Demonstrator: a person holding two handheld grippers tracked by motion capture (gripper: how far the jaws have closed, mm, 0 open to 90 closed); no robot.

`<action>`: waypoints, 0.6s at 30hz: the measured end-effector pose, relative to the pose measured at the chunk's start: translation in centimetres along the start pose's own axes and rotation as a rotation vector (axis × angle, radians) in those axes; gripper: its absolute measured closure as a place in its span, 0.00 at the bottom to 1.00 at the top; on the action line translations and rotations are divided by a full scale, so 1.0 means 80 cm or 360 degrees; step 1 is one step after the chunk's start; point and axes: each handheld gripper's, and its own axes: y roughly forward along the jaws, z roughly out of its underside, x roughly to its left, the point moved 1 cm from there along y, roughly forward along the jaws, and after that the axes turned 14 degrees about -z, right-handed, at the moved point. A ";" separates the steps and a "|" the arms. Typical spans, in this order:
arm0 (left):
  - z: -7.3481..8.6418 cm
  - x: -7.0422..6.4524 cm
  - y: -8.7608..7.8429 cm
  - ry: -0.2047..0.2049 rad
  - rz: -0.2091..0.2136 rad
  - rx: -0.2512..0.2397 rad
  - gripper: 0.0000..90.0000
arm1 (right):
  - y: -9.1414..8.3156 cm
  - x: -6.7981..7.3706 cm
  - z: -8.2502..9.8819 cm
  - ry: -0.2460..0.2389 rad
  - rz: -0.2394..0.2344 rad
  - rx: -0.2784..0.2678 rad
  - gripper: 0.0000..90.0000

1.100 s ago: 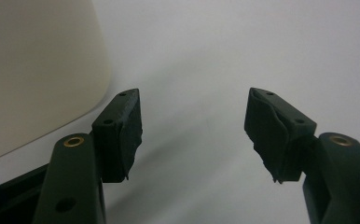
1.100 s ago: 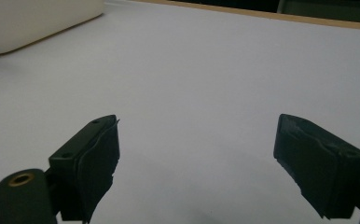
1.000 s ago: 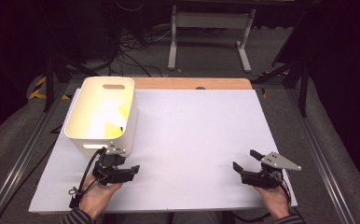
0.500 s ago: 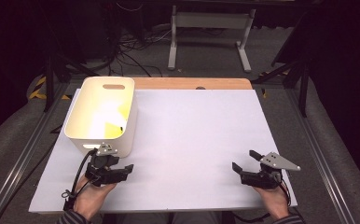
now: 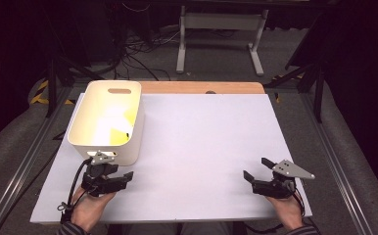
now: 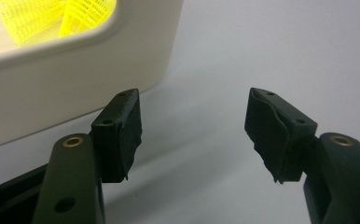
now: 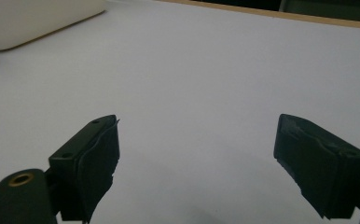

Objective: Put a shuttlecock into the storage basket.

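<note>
The white bin point(image 5: 107, 120) sits on the left half of the desk point(image 5: 201, 142), toward its far edge, with something bright yellow point(image 6: 52, 16) lying inside it (a mesh-like or printed material, as far as the left gripper view tells). The bin stands upright, a handle slot cut in its far wall.

Just near of the bin's front wall, the left gripper point(image 5: 121, 178) hovers low over the desk, its jaws standing wide apart with nothing between them — its own view shows only bare white surface in the gap, and the bin's rounded corner close at the left. Well apart, at the near right of the desk, the right gripper point(image 5: 255, 169) also stands wide and empty, pointing across open surface toward the bin.

My reading is that nothing is grasped yet and the work lies with the bin or its yellow contents. The next move would call for the left gripper to rise over the near rim and reach down inside — or to close on the wall itself — without nudging the light bin away.
</note>
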 end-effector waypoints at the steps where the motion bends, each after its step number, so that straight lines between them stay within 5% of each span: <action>1: 0.001 0.001 0.000 -0.0015 0.0000 -0.0004 0.41 | 0.000 0.000 0.000 0.0000 -0.0001 -0.0001 0.16; 18: 0.009 0.016 -0.006 -0.0074 -0.0024 -0.0047 0.40 | -0.001 0.003 0.000 -0.0008 -0.0015 0.0000 0.16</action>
